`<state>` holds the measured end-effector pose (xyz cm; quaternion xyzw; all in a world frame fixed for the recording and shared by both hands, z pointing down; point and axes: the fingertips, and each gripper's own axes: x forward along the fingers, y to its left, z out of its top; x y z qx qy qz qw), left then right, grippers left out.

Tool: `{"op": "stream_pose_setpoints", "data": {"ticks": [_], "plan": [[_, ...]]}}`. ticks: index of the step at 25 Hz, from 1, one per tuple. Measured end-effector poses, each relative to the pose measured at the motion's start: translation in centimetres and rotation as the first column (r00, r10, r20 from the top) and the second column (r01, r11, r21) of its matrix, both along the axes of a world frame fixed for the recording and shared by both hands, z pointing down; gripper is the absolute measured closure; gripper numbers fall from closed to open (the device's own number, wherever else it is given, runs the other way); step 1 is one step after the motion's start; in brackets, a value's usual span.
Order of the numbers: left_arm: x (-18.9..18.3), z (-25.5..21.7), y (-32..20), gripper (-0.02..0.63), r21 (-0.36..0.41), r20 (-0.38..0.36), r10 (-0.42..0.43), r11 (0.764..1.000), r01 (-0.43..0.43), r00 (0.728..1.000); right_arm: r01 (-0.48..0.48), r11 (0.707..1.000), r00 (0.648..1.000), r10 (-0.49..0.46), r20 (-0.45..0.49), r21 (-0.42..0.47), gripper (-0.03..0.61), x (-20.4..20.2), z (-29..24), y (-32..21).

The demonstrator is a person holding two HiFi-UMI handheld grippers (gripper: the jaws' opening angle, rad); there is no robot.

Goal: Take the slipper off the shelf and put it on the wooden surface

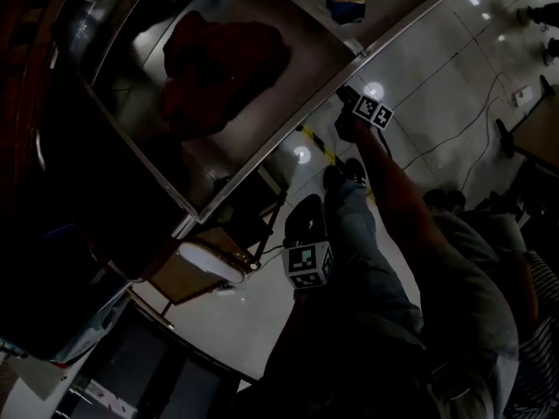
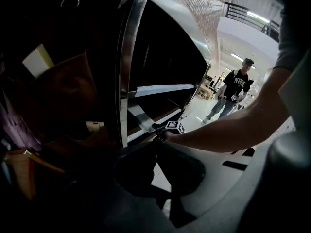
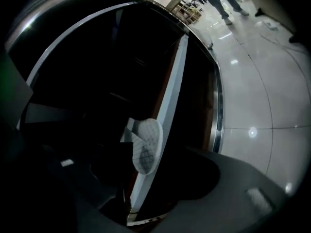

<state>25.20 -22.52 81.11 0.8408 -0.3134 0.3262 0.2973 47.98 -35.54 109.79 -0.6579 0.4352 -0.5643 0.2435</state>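
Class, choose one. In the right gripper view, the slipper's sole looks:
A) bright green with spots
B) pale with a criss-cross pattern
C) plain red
B: the slipper turns a pale, criss-cross patterned sole to the camera, beside the shelf's white edge.

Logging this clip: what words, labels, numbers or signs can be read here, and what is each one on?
Nothing reads with certainty.
White print on the dark shirt of the distant walking person: too small and blurred to read.
Near marker cube and far marker cube: black-and-white square patterns, no letters.
White mesh-textured slipper: no print visible.
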Motion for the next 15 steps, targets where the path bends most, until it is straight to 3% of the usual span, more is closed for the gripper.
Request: {"op": "stream_pose_setpoints", "data": {"ticks": [2, 3, 6, 11, 15], "plan": [[-0.5, 1.1, 0.1, 0.611, -0.02, 0.013, -0.01, 1.0, 0.011, 1.0, 0.003, 0.999, 1.0, -0.003, 0.0, 0.05, 0.355, 0.4, 1.1, -0.9], [-0.6, 1.4, 0.2, 0.611, -0.031, 0.022, -0.009, 0.999, 0.009, 1.0, 0.01, 0.997, 1.0, -0.011, 0.003, 0.074, 0.443, 0.5, 1.1, -1.3], [-0.5, 1.5, 0.4, 0.611, -0.038, 0.022, 0.001, 0.999, 0.0, 1.0, 0.057, 0.993, 0.998, -0.054, -0.026, 0.104, 0.517, 0.1, -0.6, -2.1], [0.7, -1.1, -0.9, 0.611, 0.004, -0.011, 0.01, 1.0, -0.01, 1.0, 0.11, 0.988, 0.987, -0.096, -0.131, 0.107, 0.54, -0.5, -6.7, -0.2], [2.8, -5.9, -2.1, 0.611, 0.067, -0.053, 0.032, 0.997, -0.028, 0.998, 0.158, 0.987, 0.947, -0.15, -0.284, 0.005, 0.543, -0.2, -13.8, 5.4]]}}
